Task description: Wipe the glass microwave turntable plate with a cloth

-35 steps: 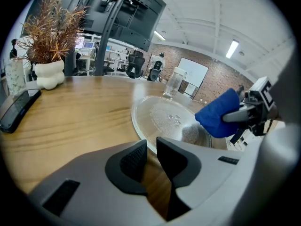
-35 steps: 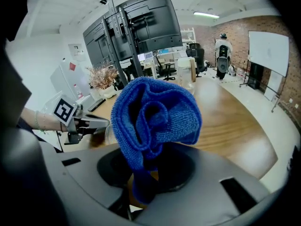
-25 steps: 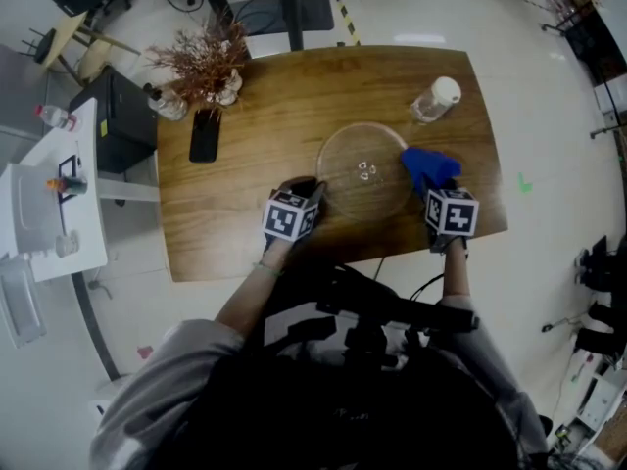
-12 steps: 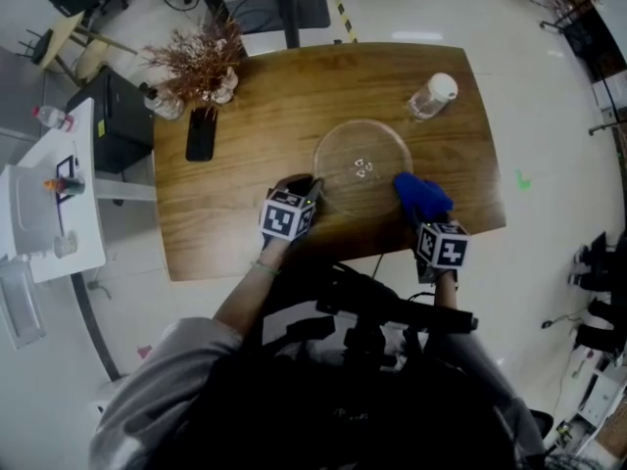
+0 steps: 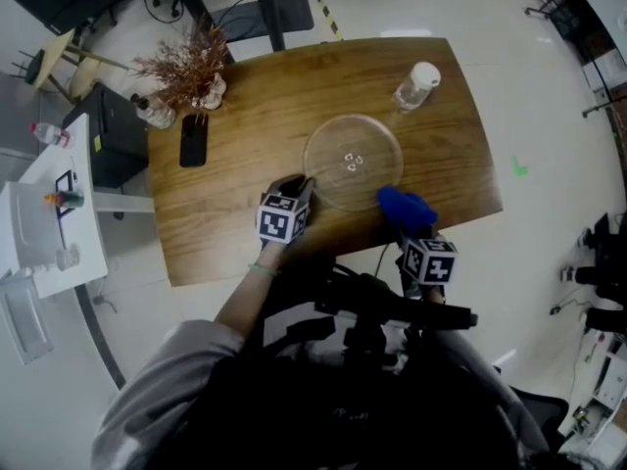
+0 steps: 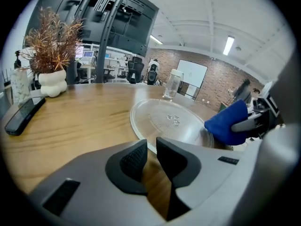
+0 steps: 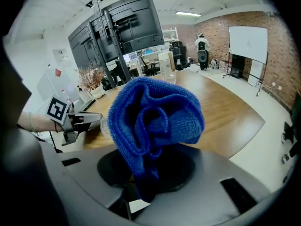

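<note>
Glass plate flat mid-tabletop; left gripper jaws nearly together, empty, beside its near rim; right gripper jaws clamp bunched cloth, so a wiping push could skid the unheld plate.

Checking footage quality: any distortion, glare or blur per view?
Head view: fisheye bows the brown wooden table, glare on floor beyond. Left gripper view: black vignette corners, round clear glass plate sharp. Right gripper view: bunched blue cloth sharp, blocks the centre.
</note>
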`<act>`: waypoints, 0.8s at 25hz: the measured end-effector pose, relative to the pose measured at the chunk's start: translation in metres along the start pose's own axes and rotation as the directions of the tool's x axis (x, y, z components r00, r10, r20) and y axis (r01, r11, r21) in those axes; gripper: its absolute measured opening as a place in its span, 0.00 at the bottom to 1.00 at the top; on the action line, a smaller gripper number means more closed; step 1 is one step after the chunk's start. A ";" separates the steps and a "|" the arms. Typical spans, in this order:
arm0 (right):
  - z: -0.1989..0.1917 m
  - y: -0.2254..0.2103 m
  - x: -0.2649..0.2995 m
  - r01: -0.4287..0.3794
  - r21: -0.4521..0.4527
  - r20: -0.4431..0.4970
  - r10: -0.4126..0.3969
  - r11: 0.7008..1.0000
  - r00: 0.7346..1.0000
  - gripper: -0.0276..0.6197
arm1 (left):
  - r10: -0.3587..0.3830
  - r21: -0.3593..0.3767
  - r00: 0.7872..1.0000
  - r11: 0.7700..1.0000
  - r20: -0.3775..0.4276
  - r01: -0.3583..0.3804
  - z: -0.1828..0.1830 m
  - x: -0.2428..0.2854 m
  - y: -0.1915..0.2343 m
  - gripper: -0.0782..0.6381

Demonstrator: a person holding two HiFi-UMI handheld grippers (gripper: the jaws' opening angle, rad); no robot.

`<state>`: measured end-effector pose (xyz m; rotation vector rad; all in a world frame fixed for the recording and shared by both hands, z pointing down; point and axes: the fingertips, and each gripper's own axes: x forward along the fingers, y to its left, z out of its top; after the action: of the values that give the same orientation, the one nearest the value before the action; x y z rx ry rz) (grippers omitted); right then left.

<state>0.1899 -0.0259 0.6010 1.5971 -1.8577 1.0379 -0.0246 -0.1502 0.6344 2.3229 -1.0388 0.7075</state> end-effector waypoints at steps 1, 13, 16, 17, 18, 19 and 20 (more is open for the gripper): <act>0.002 0.000 -0.003 -0.004 0.019 0.021 0.003 1.000 1.000 0.20 | 0.004 -0.011 1.000 1.000 0.007 -0.004 -0.001 -0.003 -0.003 0.19; -0.005 0.013 -0.039 -0.080 -0.001 0.114 0.080 0.997 0.990 0.20 | -0.009 -0.242 0.995 0.970 0.100 0.033 -0.022 -0.038 -0.024 0.19; -0.014 0.015 -0.047 -0.104 -0.027 0.116 0.106 0.994 0.987 0.20 | -0.009 -0.264 0.993 0.964 0.119 0.040 -0.028 -0.048 -0.037 0.19; -0.017 0.014 -0.050 -0.110 -0.034 0.119 0.113 0.993 0.986 0.19 | -0.009 -0.270 0.992 0.962 0.126 0.043 -0.030 -0.051 -0.042 0.19; -0.020 0.014 -0.053 -0.115 -0.039 0.121 0.119 0.993 0.985 0.20 | -0.009 -0.275 0.991 0.960 0.132 0.045 -0.033 -0.054 -0.048 0.19; -0.024 0.013 -0.056 -0.121 -0.044 0.123 0.125 0.992 0.984 0.19 | -0.006 -0.279 0.991 0.959 0.136 0.044 -0.037 -0.058 -0.054 0.19; -0.028 0.012 -0.060 -0.126 -0.050 0.125 0.131 0.991 0.983 0.19 | -0.002 -0.280 0.990 0.959 0.139 0.041 -0.041 -0.063 -0.060 0.19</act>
<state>0.1875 0.0332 0.5684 1.5701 -2.0786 0.9633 -0.0248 -0.0573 0.6116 2.1528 -1.0949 0.3658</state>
